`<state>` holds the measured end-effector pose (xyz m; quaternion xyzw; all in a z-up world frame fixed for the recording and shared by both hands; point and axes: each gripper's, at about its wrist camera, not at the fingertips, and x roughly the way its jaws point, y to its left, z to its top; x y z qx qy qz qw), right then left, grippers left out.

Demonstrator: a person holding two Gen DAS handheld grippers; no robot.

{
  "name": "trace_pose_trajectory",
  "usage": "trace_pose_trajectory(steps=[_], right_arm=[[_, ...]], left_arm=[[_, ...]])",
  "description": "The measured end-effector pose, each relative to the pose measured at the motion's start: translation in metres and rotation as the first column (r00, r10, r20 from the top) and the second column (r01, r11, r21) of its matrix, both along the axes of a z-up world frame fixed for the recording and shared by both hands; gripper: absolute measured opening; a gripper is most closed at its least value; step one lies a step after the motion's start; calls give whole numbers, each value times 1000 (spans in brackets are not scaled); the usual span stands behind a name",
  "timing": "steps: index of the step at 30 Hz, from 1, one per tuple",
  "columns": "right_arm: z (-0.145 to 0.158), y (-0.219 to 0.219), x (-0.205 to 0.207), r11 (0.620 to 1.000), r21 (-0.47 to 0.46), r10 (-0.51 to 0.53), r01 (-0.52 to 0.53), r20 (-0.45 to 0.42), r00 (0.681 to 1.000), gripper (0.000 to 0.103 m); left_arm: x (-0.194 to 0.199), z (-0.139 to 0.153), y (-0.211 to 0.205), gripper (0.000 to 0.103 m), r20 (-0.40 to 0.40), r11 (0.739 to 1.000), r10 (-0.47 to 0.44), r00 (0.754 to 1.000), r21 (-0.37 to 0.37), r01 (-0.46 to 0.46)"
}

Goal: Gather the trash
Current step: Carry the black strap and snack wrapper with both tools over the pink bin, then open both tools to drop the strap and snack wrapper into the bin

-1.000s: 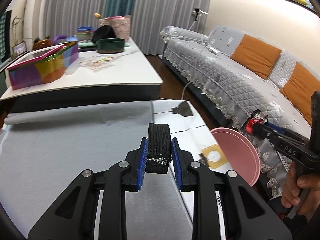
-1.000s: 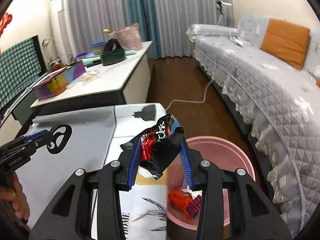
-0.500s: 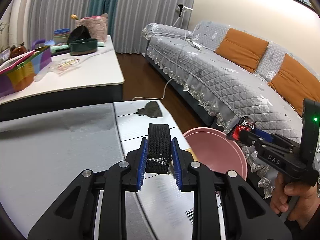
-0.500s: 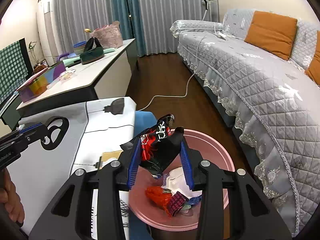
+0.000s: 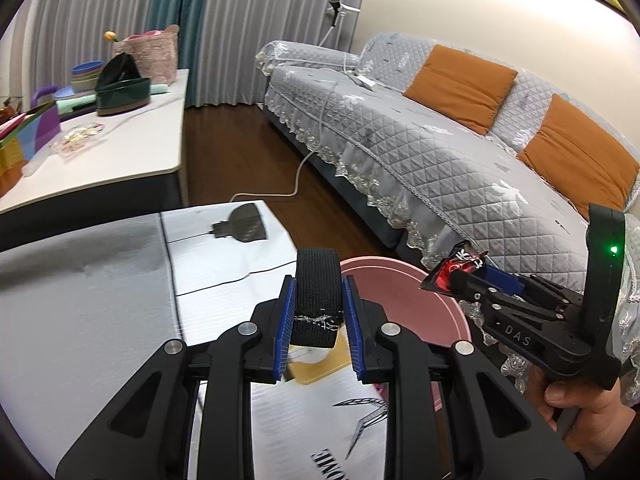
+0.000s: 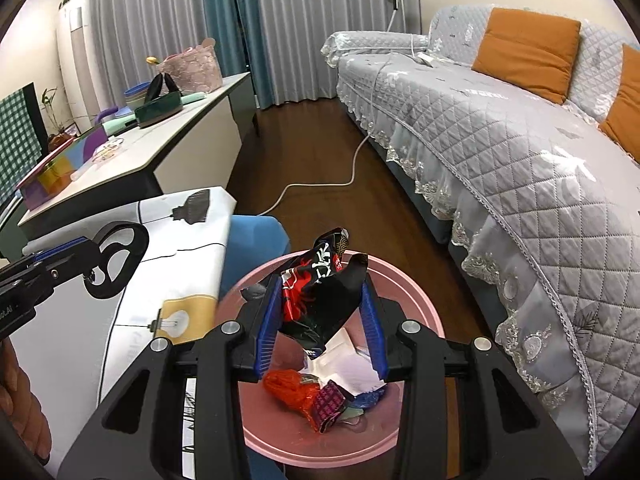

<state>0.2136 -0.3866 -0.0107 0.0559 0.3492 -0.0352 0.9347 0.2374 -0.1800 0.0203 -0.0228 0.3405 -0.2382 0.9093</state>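
Your right gripper (image 6: 320, 320) now hangs squarely over the pink bin (image 6: 416, 304), where a second ago it sat above the edge of the printed tablecloth (image 6: 176, 280) with only part of the bin showing ahead. The crumpled black-and-red snack wrapper (image 6: 320, 292) you carry now has the red netting (image 6: 292, 392) and white paper (image 6: 344, 364) in the bin directly beneath it. Your left gripper (image 5: 318, 320), carrying the black strap loop (image 5: 319, 292), has swung right from over the grey mat (image 5: 80, 300) to the table's corner, so the bin's rim (image 5: 384, 268) now lies just past the loop
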Motion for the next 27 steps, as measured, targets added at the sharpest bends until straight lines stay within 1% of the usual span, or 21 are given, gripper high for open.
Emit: trace_pose_trajectory(steps=[10, 16, 19, 20, 21, 22, 23, 27], right_arm=[[-6, -19, -3, 1000, -3, -28, 28, -16, 999, 39], [-8, -30, -6, 999, 2, -46, 46, -24, 999, 39], [-10, -34, -6, 999, 2, -51, 51, -33, 998, 40], [-11, -35, -6, 999, 4, -51, 51, -40, 998, 41], [-12, -35, -5, 999, 4, -53, 53, -48, 997, 44], [-14, -36, -4, 998, 2, -56, 56, -63, 996, 60], [-14, -37, -4, 998, -1, -61, 61, -65, 996, 67], [-12, -41, -5, 997, -7, -79, 79, -59, 995, 73]], left_arm=[[-3, -9, -36, 24, -4, 996, -86, 996, 13, 86], [-2, -13, -51, 24, -18, 993, -117, 993, 11, 117], [-2, -15, -60, 24, -37, 988, -154, 987, 2, 154], [-2, -16, -63, 25, -47, 986, -164, 985, 0, 164], [-2, -18, -66, 37, -58, 985, -172, 983, 1, 173], [-3, -19, -67, 49, -57, 986, -169, 984, 6, 169], [-4, -20, -68, 49, -48, 986, -164, 985, 11, 164], [-4, -21, -64, 49, -42, 988, -150, 988, 27, 151]])
